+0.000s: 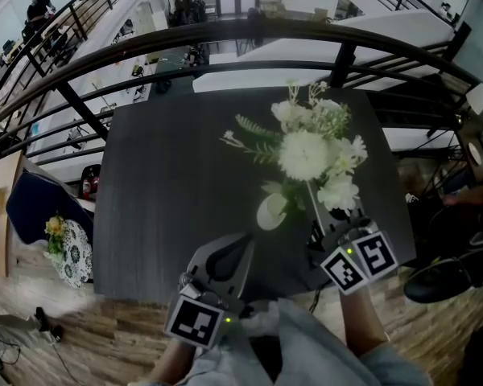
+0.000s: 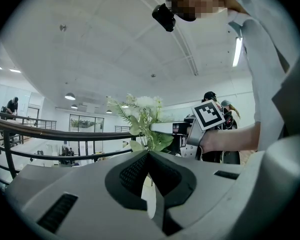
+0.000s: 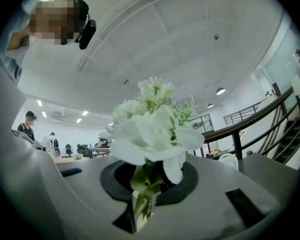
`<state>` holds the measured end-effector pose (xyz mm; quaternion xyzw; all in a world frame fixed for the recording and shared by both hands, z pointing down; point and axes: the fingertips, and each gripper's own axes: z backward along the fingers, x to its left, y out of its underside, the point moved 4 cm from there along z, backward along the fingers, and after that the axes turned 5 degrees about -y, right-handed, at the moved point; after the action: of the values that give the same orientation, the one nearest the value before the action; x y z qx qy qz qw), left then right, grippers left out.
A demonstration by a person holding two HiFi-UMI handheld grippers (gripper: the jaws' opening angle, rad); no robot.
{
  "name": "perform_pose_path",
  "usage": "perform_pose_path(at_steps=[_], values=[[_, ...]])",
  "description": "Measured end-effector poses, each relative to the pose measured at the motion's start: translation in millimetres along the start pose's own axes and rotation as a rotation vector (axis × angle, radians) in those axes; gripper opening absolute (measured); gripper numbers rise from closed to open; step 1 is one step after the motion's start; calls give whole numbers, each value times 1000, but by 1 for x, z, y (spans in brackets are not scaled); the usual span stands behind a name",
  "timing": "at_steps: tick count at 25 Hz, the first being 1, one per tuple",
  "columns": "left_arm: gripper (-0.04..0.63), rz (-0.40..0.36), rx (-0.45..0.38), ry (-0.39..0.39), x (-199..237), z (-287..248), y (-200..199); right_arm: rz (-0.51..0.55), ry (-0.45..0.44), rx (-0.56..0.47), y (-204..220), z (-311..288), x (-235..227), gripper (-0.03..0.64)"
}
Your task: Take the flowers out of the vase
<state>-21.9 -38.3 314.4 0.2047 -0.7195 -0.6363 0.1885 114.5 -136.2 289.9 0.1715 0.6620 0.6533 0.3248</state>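
Observation:
A bunch of white flowers [image 1: 306, 153] with green leaves stands over the dark table [image 1: 169, 191]. My right gripper [image 1: 320, 230] is shut on its stems [image 3: 144, 191], just below the blooms [image 3: 145, 129]. The small white vase [image 1: 271, 210] sits just left of the stems; whether their ends are still inside it I cannot tell. My left gripper [image 1: 243, 244] waits near the table's front edge, a little short of the vase, its tips [image 2: 149, 156] together with nothing held. The left gripper view shows the flowers [image 2: 140, 116] with the right gripper [image 2: 175, 130] reaching in from the right.
A black metal railing [image 1: 249, 34] curves round the far side of the table, with a drop to a lower floor behind it. A blue seat [image 1: 40, 203] and a patterned bag with flowers [image 1: 68, 248] lie on the wooden floor at the left.

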Motion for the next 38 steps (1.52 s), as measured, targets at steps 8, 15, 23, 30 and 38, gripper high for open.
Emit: perform_pose_path(at_steps=[8, 15, 23, 30, 38], values=[[-1, 1, 0, 13, -6, -8, -7, 15, 7, -22, -18, 2, -8, 54], [-1, 4, -3, 14, -5, -8, -8, 16, 9, -35, -25, 2, -10, 54], [-2, -1, -9, 14, -7, -12, -15, 18, -1, -51, -43, 3, -11, 54], [0, 1, -11, 23, -4, -11, -8, 30, 9, -60, -49, 5, -9, 54], [0, -9, -16, 55, 6, -9, 0, 38, 52, -80, -52, 10, -7, 54]])
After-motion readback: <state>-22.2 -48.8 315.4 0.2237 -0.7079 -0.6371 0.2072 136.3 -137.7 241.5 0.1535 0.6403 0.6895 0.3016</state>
